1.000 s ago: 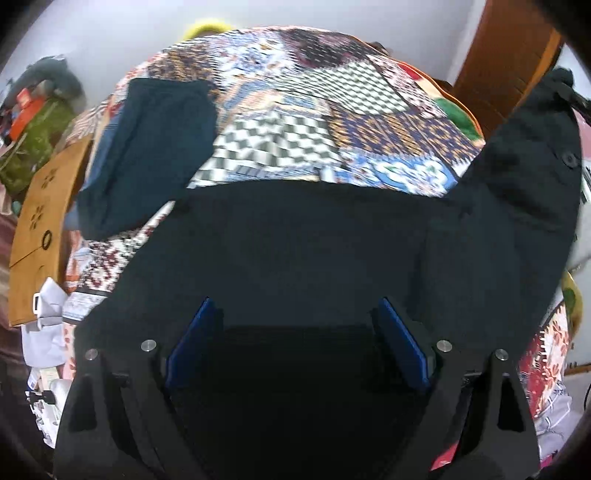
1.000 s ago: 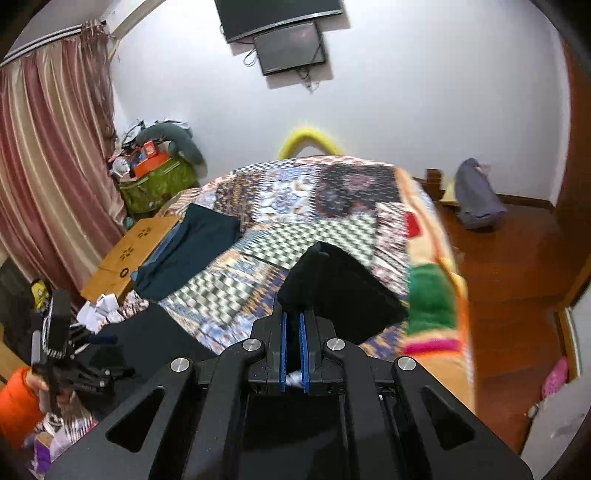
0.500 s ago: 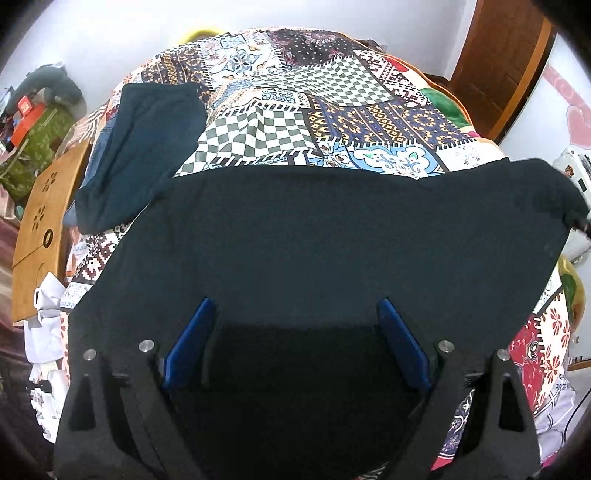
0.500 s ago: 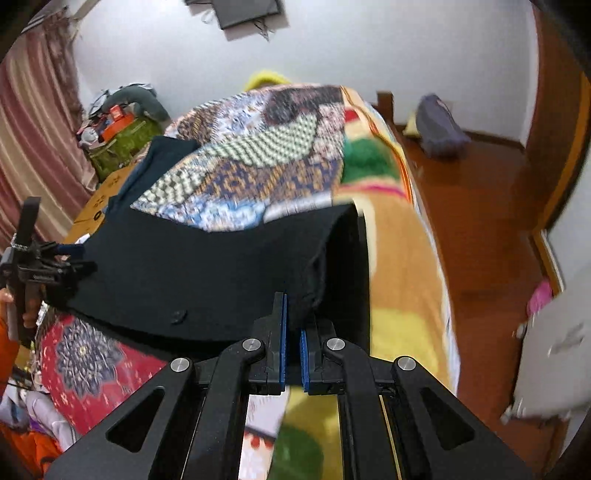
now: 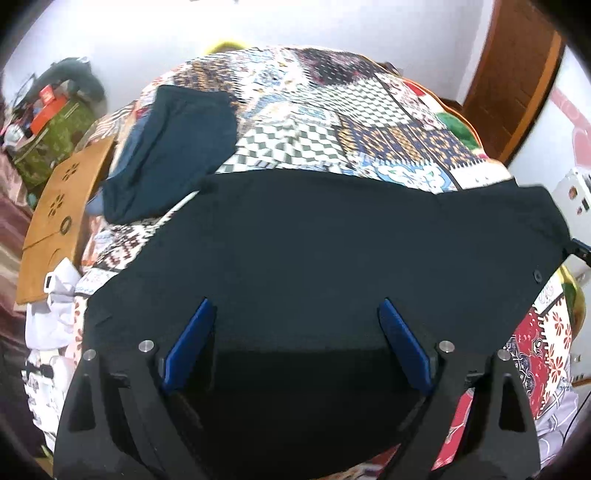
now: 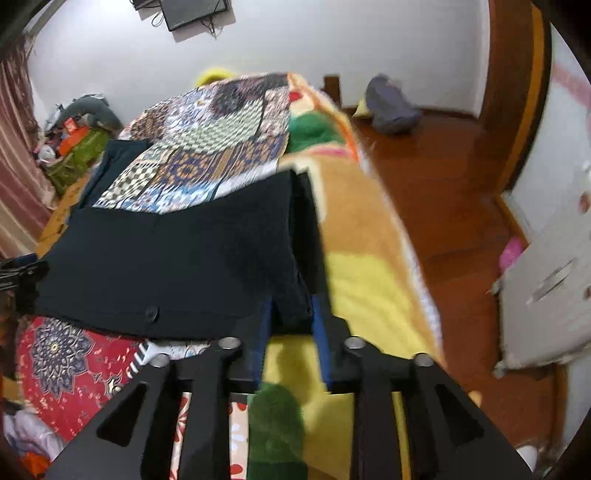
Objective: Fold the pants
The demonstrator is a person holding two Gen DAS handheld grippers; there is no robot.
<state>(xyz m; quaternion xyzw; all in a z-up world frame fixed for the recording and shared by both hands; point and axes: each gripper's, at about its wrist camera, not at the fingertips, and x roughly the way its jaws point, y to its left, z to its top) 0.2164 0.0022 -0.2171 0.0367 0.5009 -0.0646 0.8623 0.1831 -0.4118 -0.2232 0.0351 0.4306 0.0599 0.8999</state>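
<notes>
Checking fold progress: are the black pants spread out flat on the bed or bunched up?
Spread flat. The black pants lie as one smooth sheet across the patchwork bedspread, button side near the bed's edge.

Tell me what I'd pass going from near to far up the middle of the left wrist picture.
left gripper, jaws wide apart → black pants spread flat → patchwork bedspread → yellow thing at the bed's far end → white wall.
</notes>
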